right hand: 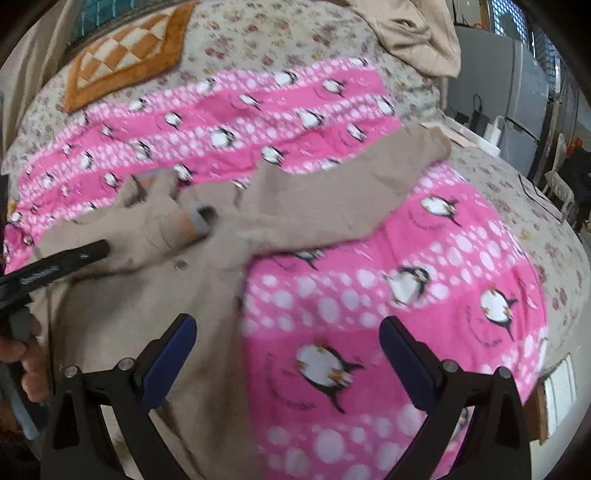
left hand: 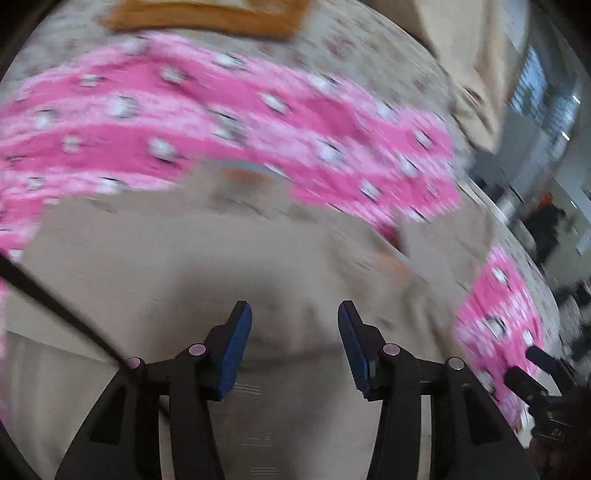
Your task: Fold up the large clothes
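A large beige coat (right hand: 207,251) lies spread on a pink penguin-print blanket (right hand: 424,280). Its sleeve (right hand: 369,181) stretches up to the right, and its collar with a grey loop (right hand: 197,219) is near the middle. In the left wrist view the coat (left hand: 221,266) fills the lower frame under my left gripper (left hand: 294,321), which is open and empty just above the cloth. My right gripper (right hand: 288,332) is open and empty, over the coat's right edge and the blanket. The left gripper also shows in the right wrist view (right hand: 74,256), over the coat's left side. The left view is motion-blurred.
A flowered bedsheet (right hand: 280,37) lies under the blanket. An orange checkered cushion (right hand: 125,48) sits at the back left. Another beige garment (right hand: 417,33) is heaped at the back right. Beyond the bed's right edge are grey cabinets (right hand: 517,85) and a chair (right hand: 557,184).
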Available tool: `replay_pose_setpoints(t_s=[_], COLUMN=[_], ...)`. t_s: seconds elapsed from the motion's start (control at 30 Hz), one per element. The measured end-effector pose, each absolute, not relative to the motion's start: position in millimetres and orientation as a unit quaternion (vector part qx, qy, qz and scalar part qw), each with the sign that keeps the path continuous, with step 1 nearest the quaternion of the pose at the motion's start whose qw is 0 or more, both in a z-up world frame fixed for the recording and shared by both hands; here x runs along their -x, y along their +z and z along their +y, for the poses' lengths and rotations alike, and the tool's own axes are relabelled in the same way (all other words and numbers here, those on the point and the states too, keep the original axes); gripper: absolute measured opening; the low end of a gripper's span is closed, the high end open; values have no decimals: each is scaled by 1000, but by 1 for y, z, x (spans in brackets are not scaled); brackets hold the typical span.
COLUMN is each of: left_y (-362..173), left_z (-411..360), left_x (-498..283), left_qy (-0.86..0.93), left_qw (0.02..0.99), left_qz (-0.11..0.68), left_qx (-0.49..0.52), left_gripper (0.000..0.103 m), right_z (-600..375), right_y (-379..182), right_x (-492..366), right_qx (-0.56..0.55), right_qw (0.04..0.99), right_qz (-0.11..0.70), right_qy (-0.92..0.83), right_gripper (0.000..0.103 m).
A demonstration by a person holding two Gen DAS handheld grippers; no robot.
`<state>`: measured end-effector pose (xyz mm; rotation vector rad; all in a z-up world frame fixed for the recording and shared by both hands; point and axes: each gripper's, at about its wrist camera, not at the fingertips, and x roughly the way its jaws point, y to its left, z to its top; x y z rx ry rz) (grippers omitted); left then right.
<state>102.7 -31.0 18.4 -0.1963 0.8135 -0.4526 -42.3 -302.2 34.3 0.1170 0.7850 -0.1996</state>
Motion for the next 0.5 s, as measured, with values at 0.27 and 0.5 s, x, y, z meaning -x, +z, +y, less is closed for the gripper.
replay_pose_setpoints(t_s=[0.27,0.5], left_y=[5,-7], left_z=[112,104], left_x=[-150,-176], left_qy=[-13,-1], left_qw=[901,905], left_qz=[388,391], left_qx=[194,169], left_gripper=[24,23], right_z=[-221,-224], right_y=[41,-17], right_x=[-68,-127], right_qx=[1,15], right_qw=[927,895], right_qz=[372,445], right_qy=[46,-3], right_gripper=[39,30])
